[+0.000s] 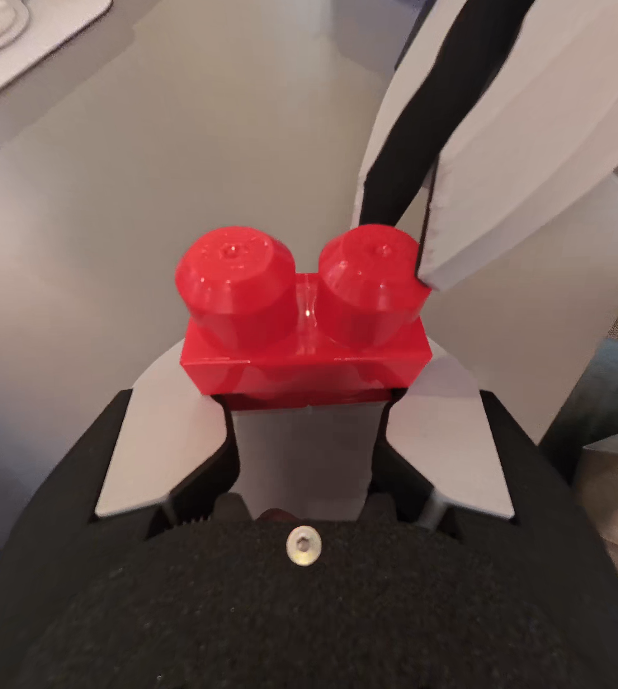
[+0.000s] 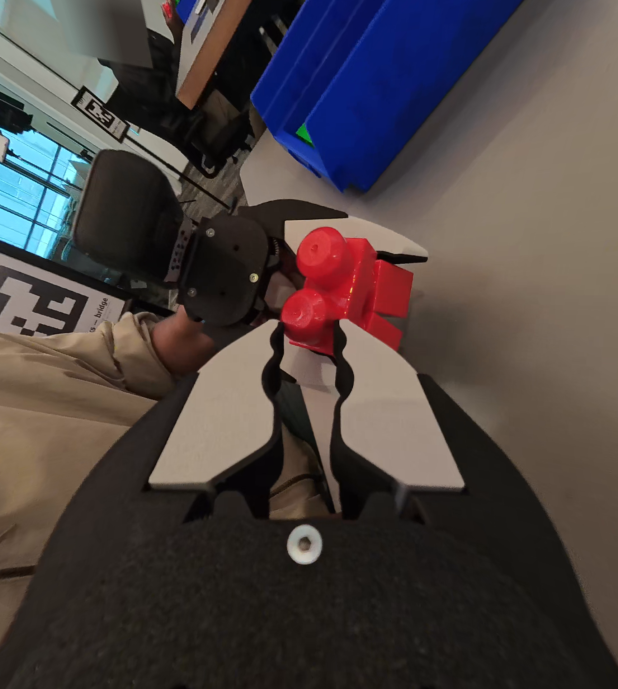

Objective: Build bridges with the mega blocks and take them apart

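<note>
A red two-stud mega block sits on a second red block. In the left wrist view my left gripper is shut on this red stack at its base, with the studs pointing away from me. My right gripper comes in from the upper right, its fingers on either side of the right-hand stud and touching it. In the right wrist view my right gripper is closed around one stud of the top red block. The left gripper's black body is behind the stack.
Blue bins stand at the far side of the grey table, one with a green block inside. A person's beige sleeve and a black chair are on the left. A grey mat lies at the top left. Tip to tip, the grippers are about 7 cm apart.
</note>
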The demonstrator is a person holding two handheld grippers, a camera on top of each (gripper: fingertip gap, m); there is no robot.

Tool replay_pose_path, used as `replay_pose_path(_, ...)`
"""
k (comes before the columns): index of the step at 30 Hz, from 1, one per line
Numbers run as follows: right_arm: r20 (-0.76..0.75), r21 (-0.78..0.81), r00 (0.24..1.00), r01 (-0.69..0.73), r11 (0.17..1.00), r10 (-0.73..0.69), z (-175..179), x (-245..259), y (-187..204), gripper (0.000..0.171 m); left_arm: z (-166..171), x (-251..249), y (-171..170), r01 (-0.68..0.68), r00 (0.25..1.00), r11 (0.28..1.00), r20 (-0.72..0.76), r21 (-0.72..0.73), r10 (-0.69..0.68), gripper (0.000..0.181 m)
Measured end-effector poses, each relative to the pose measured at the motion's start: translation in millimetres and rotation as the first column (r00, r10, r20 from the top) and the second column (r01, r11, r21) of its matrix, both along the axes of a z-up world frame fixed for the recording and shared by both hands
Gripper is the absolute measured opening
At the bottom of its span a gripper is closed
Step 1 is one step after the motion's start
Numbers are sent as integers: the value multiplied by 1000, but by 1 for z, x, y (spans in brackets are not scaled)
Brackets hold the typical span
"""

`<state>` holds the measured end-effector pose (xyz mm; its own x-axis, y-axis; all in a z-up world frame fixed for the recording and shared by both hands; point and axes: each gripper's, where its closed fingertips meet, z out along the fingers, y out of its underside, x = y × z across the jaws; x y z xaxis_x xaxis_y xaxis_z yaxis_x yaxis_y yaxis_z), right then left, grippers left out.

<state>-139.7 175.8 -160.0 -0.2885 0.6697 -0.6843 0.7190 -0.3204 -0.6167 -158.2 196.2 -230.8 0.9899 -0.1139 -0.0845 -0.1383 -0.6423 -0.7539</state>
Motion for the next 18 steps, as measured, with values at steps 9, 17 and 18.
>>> replay_pose_path(9, 5, 197, 1000, -17, 980, 17, -17, 4, 2, 25, -25, 4, 1, -15, 1000, 996, 3, -91, 16, 88)
replay_pose_path(17, -28, 163, 1000, 6, 987, -1, -5, 10, 6, 24, -4, 5, 8, -13, 999, 1000, -53, 12, 13, 88)
replay_pose_path(18, -31, 177, 1000, 9, 984, -3, -5, 10, 6, 24, -6, 5, 9, -9, 998, 1000, -54, 10, 9, 88)
